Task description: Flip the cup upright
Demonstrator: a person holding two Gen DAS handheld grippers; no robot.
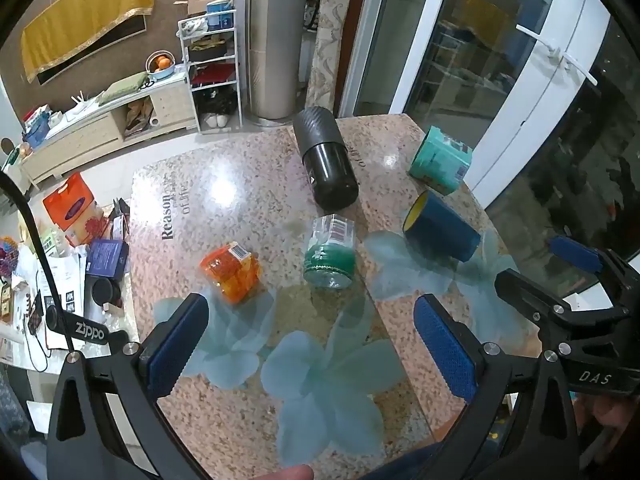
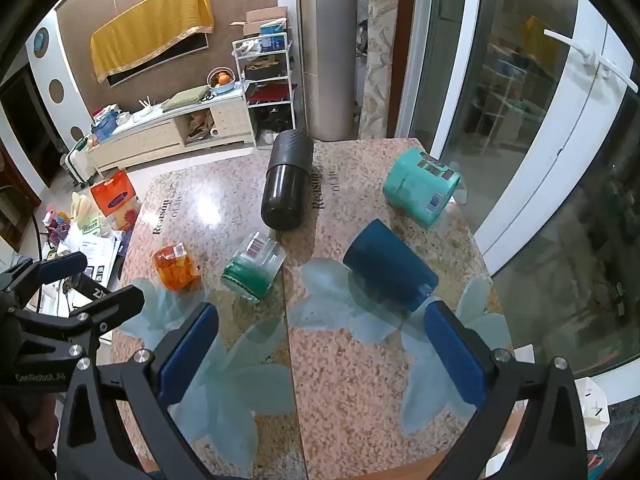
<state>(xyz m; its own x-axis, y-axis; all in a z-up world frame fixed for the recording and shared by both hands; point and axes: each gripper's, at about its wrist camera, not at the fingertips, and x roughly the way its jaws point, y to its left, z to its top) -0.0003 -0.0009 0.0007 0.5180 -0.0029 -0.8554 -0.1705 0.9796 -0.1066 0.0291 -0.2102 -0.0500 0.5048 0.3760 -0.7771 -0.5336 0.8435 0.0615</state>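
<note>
We see the blue cup (image 2: 390,266) lying on its side, upper middle, just past our wide-open right gripper (image 2: 320,360), nearer than the left one.

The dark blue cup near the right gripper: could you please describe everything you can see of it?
The dark blue cup is a smooth, opaque cylinder with a yellow inside, seen at its open mouth in the left wrist view. It lies on its side on the speckled stone table, over a pale flower print, apart from the teal cup behind it. The right gripper hovers open just short of it; nothing grips it.
</note>
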